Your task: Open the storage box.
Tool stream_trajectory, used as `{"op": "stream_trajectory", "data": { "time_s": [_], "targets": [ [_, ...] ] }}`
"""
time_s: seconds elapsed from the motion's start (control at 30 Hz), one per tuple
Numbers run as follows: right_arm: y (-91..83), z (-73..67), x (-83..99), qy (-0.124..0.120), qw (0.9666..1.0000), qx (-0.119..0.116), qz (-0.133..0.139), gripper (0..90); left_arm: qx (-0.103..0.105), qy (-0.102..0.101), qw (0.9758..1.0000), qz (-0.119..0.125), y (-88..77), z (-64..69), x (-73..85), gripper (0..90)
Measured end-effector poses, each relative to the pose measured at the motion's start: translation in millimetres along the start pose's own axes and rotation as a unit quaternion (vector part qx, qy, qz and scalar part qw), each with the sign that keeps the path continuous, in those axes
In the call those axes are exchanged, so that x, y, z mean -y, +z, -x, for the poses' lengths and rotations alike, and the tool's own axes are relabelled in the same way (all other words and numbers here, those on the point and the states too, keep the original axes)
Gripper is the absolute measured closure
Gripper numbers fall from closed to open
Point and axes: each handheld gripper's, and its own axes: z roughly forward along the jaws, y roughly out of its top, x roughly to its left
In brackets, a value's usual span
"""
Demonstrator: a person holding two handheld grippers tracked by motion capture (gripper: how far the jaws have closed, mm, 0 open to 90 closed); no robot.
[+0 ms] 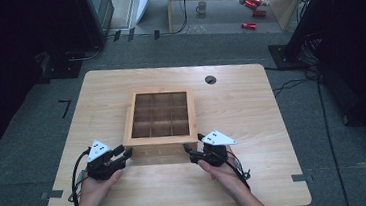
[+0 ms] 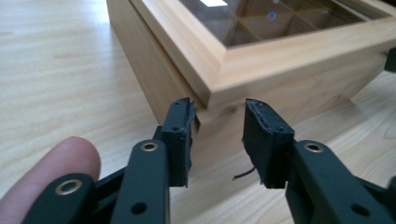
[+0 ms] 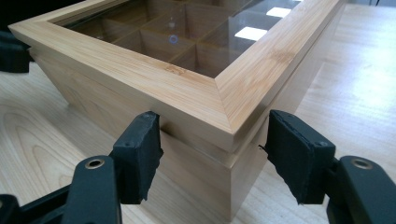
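- A wooden box (image 1: 161, 116) with a glass-paned lid is sitting near the middle of a light wooden table (image 1: 251, 107), its dark inside showing as a grid of nine compartments in the high view.
- The person's left hand (image 1: 95, 188) is bringing the left gripper (image 1: 127, 152) up to the box's near left corner, while the right hand (image 1: 222, 172) is bringing the right gripper (image 1: 189, 147) up to the near right corner.
- In the left gripper view, the left gripper (image 2: 217, 135) is standing with its jaws apart at a moderate gap, holding nothing; the box's corner (image 2: 212, 91) is lying just beyond the fingertips, and whether they are touching the wood cannot be told.
- In the right gripper view, the right gripper (image 3: 212, 149) is standing with its jaws spread wide to either side of the box's corner (image 3: 229, 126), where the lid's frame (image 3: 187, 88) is overhanging the body; the pads are not pressing on it.
- A fingertip (image 2: 51, 168) is showing beside the left gripper's frame.
- A round cable hole (image 1: 210, 79) is lying in the table beyond the box.
- Red objects (image 1: 252, 11) and a mug (image 1: 201, 7) are lying on the floor well beyond the table.
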Motion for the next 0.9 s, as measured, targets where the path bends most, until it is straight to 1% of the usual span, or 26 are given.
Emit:
{"op": "stream_trajectory", "data": {
  "time_s": [0.07, 0.13, 0.17, 0.2, 0.3, 0.37, 0.43, 0.47, 0.53, 0.63, 0.73, 0.83, 0.9],
  "targets": [
    [-1.6, 0.1, -2.4, -0.001, 1.0000, -0.001, 0.003, 36.2, -0.010, 0.017, 0.9997, -0.013, 2.2, 3.0, 7.5, 54.5],
    [-4.0, 0.4, -5.7, -0.002, 1.0000, -0.003, 0.008, 36.1, -0.019, 0.029, 0.9991, -0.026, 3.8, 5.0, 13.7, 49.6],
    [-4.8, 0.3, -7.0, -0.004, 0.9999, -0.003, 0.010, 36.0, -0.026, 0.036, 0.9984, -0.034, 4.7, 5.9, 17.5, 47.5],
    [-6.3, 0.4, -9.3, -0.008, 0.9999, -0.002, 0.013, 36.0, -0.032, 0.038, 0.9980, -0.039, 5.3, 6.1, 20.0, 45.4],
    [-9.1, 0.9, -15.8, -0.020, 0.9996, -0.001, 0.020, 34.3, -0.041, 0.032, 0.9971, -0.056, 7.2, 4.2, 24.9, 39.3],
    [-10.8, 1.3, -21.6, -0.030, 0.9993, 0.001, 0.024, 32.8, -0.055, 0.031, 0.9956, -0.069, 9.9, 1.5, 29.1, 36.0],
    [-12.9, 1.2, -28.5, -0.043, 0.9986, 0.005, 0.030, 31.2, -0.064, 0.025, 0.9941, -0.084, 13.6, -1.1, 33.6, 33.1],
    [-14.2, 1.0, -32.2, -0.049, 0.9982, 0.008, 0.033, 31.0, -0.067, 0.028, 0.9938, -0.085, 14.7, -2.1, 35.4, 31.8],
    [-16.6, 0.7, -39.7, -0.060, 0.9973, 0.011, 0.041, 30.5, -0.068, 0.032, 0.9940, -0.079, 15.1, -1.5, 37.3, 29.3],
    [-18.9, 1.6, -50.2, -0.072, 0.9959, 0.013, 0.052, 30.3, -0.075, 0.042, 0.9936, -0.074, 16.3, 2.0, 39.9, 26.3],
    [-19.6, 4.4, -62.3, -0.076, 0.9952, 0.013, 0.060, 28.7, -0.073, 0.035, 0.9941, -0.072, 15.4, 2.0, 40.5, 26.0],
    [-18.5, 5.9, -71.6, -0.080, 0.9950, 0.020, 0.058, 27.5, -0.067, 0.029, 0.9949, -0.070, 13.9, 0.7, 41.1, 26.0],
    [-17.5, 6.5, -78.2, -0.087, 0.9943, 0.026, 0.057, 27.5, -0.064, 0.028, 0.9952, -0.069, 13.1, 0.0, 41.4, 26.0]
  ]
}}
